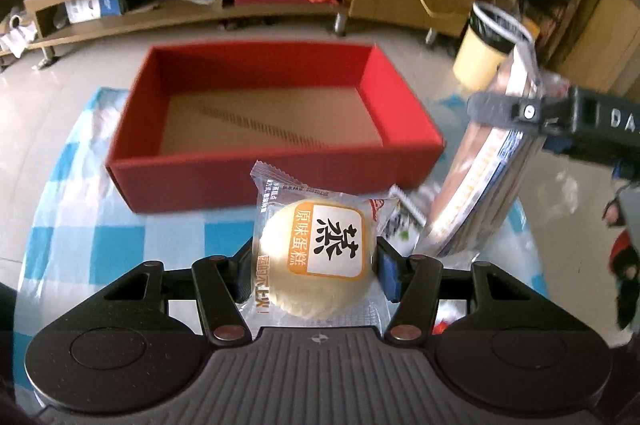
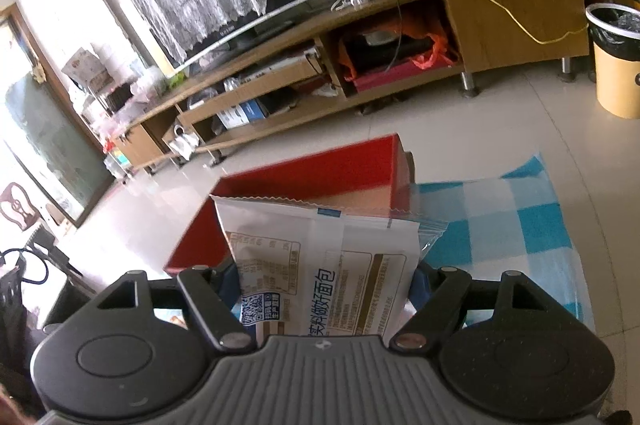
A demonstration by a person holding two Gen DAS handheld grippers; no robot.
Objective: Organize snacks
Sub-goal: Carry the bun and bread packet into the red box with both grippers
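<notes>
Left tongs [image 1: 316, 265] grip a wrapped cake [image 1: 316, 257] just before the red box [image 1: 272, 165]; right tongs [image 2: 326, 283] clamp a bread packet [image 2: 320, 265] beside it, above the blue-checked cloth [image 1: 80, 225].

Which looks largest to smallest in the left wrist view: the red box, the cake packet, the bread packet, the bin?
1. red box
2. bread packet
3. cake packet; near the camera, so these two are unsure
4. bin, which stands farther away
</notes>
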